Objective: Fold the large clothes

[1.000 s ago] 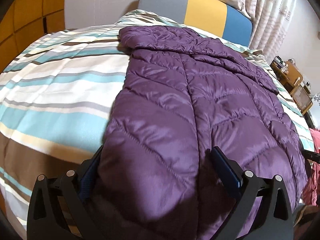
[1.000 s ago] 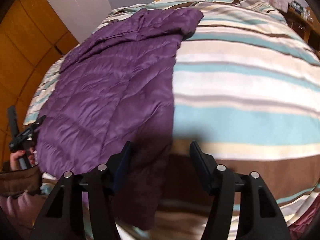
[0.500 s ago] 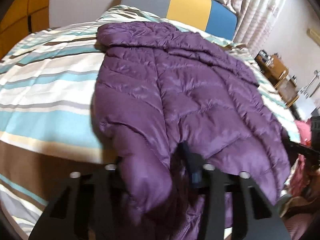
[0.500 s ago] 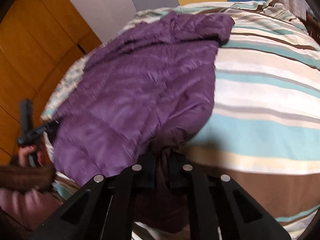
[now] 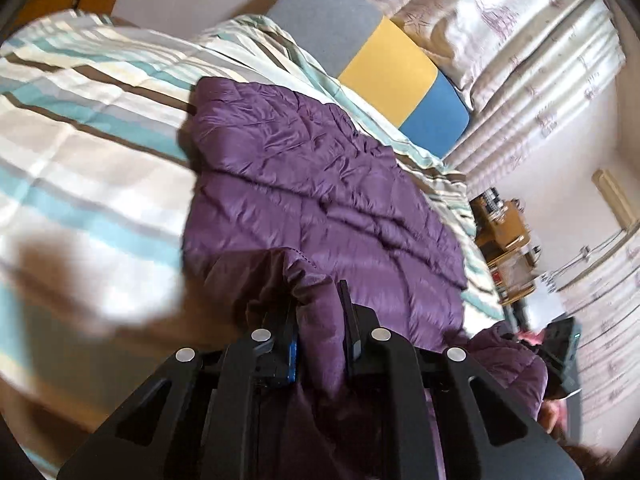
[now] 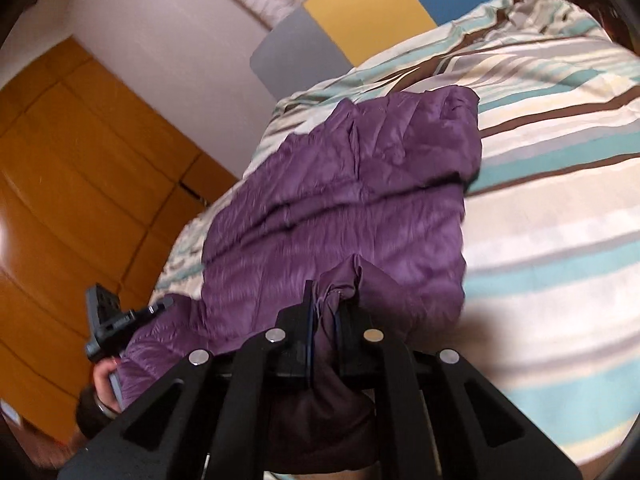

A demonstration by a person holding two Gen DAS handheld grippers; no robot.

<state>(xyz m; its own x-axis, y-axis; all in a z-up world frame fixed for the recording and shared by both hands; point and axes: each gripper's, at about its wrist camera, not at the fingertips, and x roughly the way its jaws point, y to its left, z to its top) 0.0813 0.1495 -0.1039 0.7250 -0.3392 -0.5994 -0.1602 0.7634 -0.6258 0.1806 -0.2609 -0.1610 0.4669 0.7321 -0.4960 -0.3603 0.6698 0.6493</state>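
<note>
A purple quilted puffer jacket [image 5: 320,184] lies spread on a striped bed; it also shows in the right wrist view [image 6: 340,208]. My left gripper [image 5: 318,312] is shut on the jacket's near hem and holds it lifted above the bed. My right gripper [image 6: 326,312] is shut on the hem's other corner, also raised. The left gripper and the hand holding it [image 6: 106,332] show at the left of the right wrist view. The hem between the two grippers is bunched and partly hidden by the jaws.
The bed has a striped duvet [image 5: 88,152] in white, teal and brown, also in the right wrist view [image 6: 560,184]. A grey, yellow and blue headboard [image 5: 380,64] stands at the far end. Curtains [image 5: 540,60] and a wooden shelf unit [image 5: 504,240] are right; an orange wardrobe [image 6: 72,184] is left.
Both grippers have closed on the jacket's near hem and lifted it, tilting toward the head of the bed. A second ago both were open over the hem.
</note>
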